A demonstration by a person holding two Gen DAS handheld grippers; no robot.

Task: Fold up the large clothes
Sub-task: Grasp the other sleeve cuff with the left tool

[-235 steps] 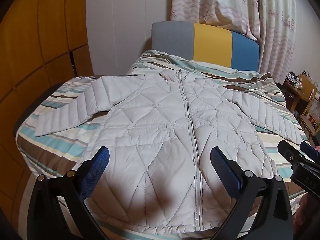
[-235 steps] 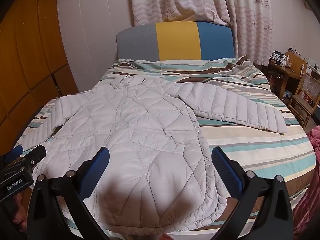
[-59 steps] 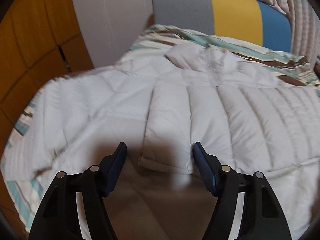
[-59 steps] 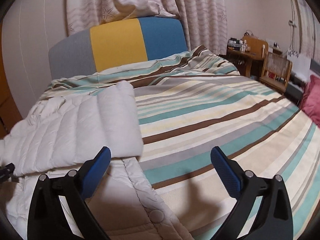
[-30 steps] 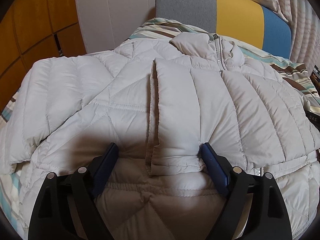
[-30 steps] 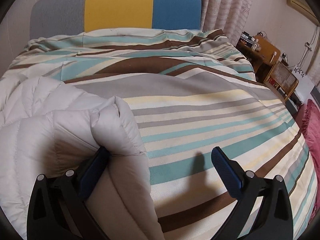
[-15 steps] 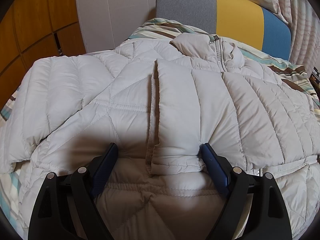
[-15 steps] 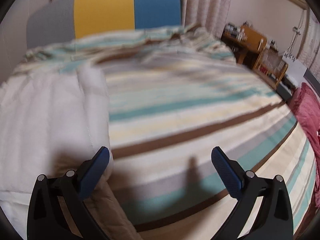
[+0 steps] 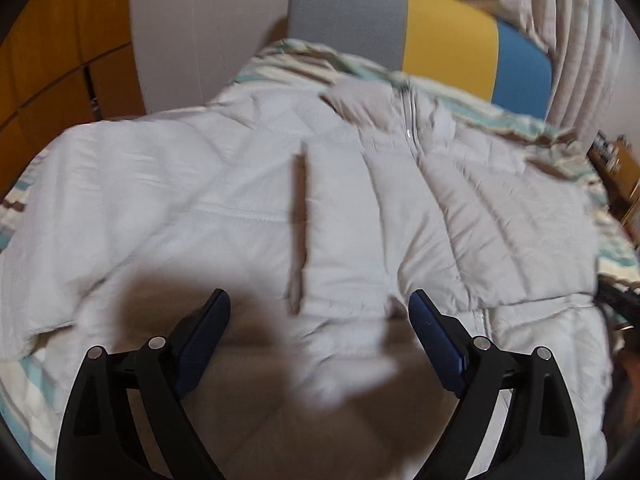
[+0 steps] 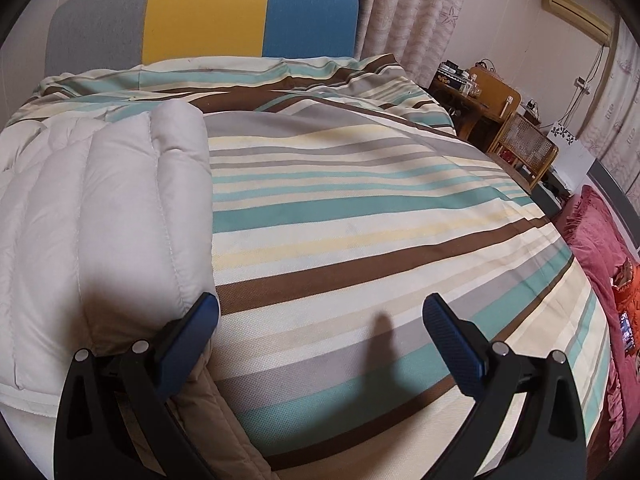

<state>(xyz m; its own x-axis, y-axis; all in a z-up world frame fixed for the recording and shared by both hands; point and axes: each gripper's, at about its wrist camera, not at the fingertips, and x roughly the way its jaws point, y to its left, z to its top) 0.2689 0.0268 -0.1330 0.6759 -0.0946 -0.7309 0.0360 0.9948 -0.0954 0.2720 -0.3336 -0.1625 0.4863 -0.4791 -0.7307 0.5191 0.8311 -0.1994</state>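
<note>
Seen over the left gripper (image 9: pixel 319 332): blue pads spread wide, pinching nothing, hovering above a pale quilted jacket (image 9: pixel 224 200) lying face up on a bed. Blurred picture. Right sleeve (image 9: pixel 344 248) folded across the chest, cuff lying between the spread fingers. Left sleeve (image 9: pixel 80 184) out to the side, not folded in. Collar (image 9: pixel 360 100) and zip at the far end, near the headboard (image 9: pixel 400 20) in grey, yellow and blue panels. Orange wood panelling (image 9: pixel 60 40) on the far left wall.

Seen over the right gripper (image 10: pixel 320 328): fingers likewise spread, holding nothing. Left pad (image 10: pixel 188 340) just beside or touching the folded edge of the jacket's right side; contact too close to call. Rest of the view filled by bare striped bedspread (image 10: pixel 380 220) in teal, brown, cream and grey.

Judged progress: early. One sleeve folded in; other sleeve, sides and the fold from hem up to collar probably left to do.

Room on the right: patterned curtains (image 10: pixel 404 12), a cluttered wooden desk (image 10: pixel 480 88), a cane-backed chair (image 10: pixel 524 148), a wall air conditioner (image 10: pixel 576 12), and a red cushion (image 10: pixel 592 240) at the bed's edge.
</note>
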